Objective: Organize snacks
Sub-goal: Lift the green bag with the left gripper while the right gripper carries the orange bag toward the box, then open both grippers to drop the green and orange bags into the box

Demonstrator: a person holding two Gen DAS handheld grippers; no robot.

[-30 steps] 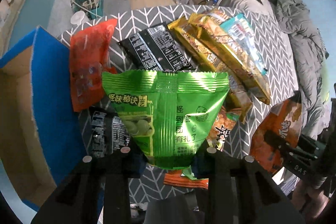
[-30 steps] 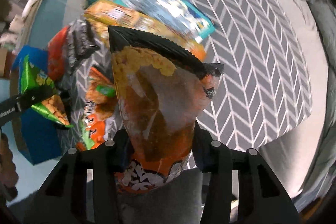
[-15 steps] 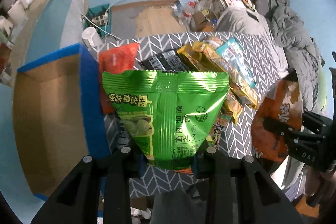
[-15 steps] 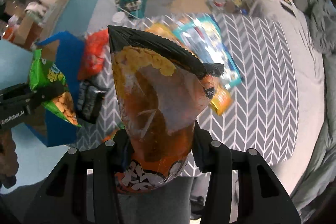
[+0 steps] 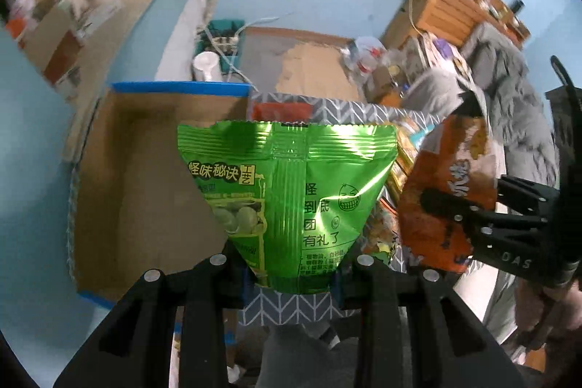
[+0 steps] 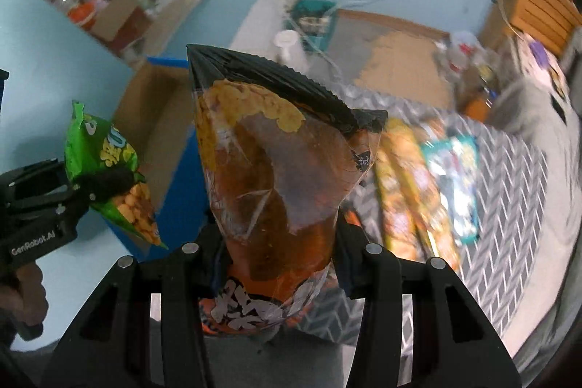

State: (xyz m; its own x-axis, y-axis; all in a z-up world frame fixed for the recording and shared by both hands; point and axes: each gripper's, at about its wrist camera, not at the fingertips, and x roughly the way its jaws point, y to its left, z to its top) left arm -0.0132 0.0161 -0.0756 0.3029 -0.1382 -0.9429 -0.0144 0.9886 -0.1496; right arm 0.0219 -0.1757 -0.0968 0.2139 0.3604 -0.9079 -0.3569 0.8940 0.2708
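the green snack bag (image 5: pixel 291 206) is held tight in the left gripper (image 5: pixel 291 279), in the middle of the left view. the orange snack bag (image 6: pixel 276 191) is pinched in the right gripper (image 6: pixel 280 264). more of the open cardboard box (image 5: pixel 145 188), at the left, is seen than 1 second ago, and less of the zigzag cloth (image 6: pixel 509 206). "genrobot.ai" is read on the left gripper, "das" on the right.
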